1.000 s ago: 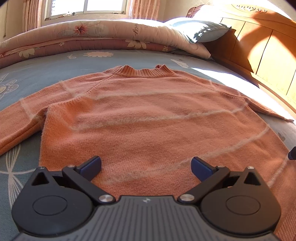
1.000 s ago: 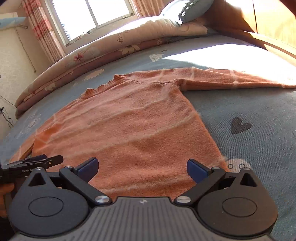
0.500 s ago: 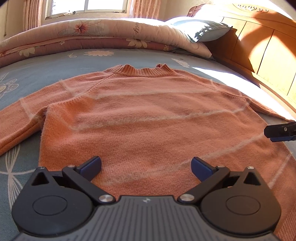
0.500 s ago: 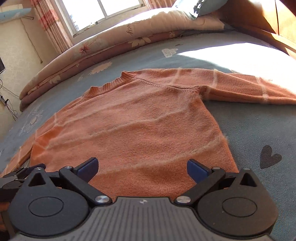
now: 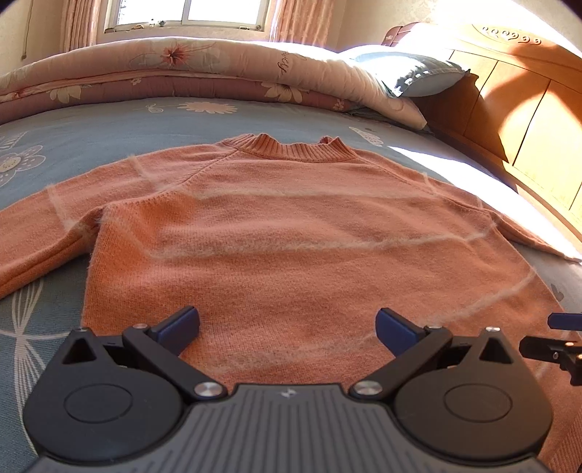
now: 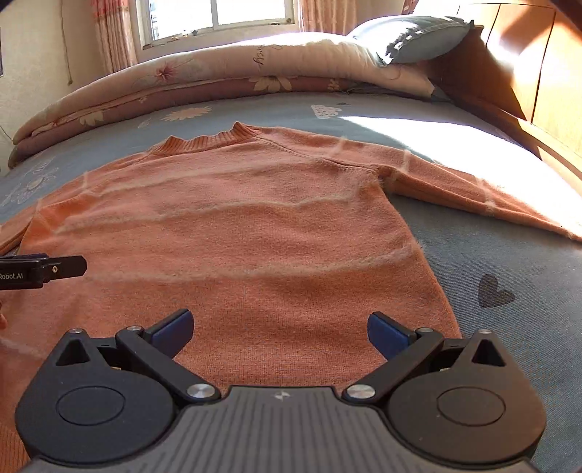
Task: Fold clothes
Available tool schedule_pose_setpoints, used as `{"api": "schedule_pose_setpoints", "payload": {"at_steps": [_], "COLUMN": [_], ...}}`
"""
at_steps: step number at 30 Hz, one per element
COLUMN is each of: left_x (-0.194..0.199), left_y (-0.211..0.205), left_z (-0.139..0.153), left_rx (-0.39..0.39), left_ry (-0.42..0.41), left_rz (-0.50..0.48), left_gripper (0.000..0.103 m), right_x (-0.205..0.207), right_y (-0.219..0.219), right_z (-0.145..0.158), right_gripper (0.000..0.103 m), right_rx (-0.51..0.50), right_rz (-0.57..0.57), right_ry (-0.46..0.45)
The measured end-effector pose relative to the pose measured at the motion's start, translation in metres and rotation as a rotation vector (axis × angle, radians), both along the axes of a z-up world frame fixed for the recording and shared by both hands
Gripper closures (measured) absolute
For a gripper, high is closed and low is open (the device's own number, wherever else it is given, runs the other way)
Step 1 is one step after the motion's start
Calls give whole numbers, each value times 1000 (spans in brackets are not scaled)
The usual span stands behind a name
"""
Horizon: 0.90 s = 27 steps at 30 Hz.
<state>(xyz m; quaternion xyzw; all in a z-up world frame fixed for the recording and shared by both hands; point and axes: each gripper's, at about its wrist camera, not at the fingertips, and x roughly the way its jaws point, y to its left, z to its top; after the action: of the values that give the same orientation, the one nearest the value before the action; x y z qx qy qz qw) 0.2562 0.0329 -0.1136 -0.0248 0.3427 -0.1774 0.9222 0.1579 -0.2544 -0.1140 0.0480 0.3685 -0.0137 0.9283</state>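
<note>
An orange knit sweater (image 5: 283, 233) with thin pale stripes lies flat on the blue bed sheet (image 5: 109, 131), collar away from me and sleeves spread out to both sides. It also shows in the right wrist view (image 6: 254, 233). My left gripper (image 5: 287, 325) is open and empty, hovering over the sweater's lower hem. My right gripper (image 6: 278, 329) is open and empty over the hem's right part. Part of the right gripper shows at the left view's right edge (image 5: 556, 345); part of the left gripper shows at the right view's left edge (image 6: 40, 271).
A folded floral quilt (image 5: 203, 69) and a grey-blue pillow (image 5: 411, 72) lie along the far side of the bed. A wooden headboard (image 5: 527, 120) stands at the right. A window (image 6: 218, 14) with curtains is behind.
The right gripper has swung left over the sweater's hem, its view now more square to the garment. The left gripper has held nearly still. Both stay open.
</note>
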Motion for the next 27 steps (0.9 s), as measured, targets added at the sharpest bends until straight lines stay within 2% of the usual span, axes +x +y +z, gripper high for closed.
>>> {"api": "schedule_pose_setpoints", "payload": {"at_steps": [2,6,8,14,17,19,21,22,24,27], "left_x": [2,11,13,-8,-21,-29,-46,-56,-74,-70], "left_y": [6,28,41,34,28,24,22,22,22,21], "left_z": [2,4,6,5,4,3,3,2,3,16], "left_rx": [-7,-14,-56,-106,-123,-134,-109,-87,-54,-82], "left_ry": [7,4,16,35,43,47,42,37,33,64], "left_rz": [10,118,144,98,71,53,61,71,91,93], "left_gripper": [1,1,1,1,1,1,1,1,1,1], "right_x": [0,-16,-21,-36,-30,-26,-25,-26,-30,-36], "right_y": [6,2,0,-2,-10,-18,-27,-31,-28,-24], "right_z": [-10,-13,-12,-15,-8,-2,-4,-8,-6,-3], "right_gripper": [0,0,0,0,0,0,0,0,0,0], "right_rx": [-5,19,24,5,92,192,278,310,280,234], "right_rz": [3,5,25,116,130,167,171,137,133,129], "right_ry": [30,-10,-10,-55,-52,-74,-106,-95,-68,-28]}}
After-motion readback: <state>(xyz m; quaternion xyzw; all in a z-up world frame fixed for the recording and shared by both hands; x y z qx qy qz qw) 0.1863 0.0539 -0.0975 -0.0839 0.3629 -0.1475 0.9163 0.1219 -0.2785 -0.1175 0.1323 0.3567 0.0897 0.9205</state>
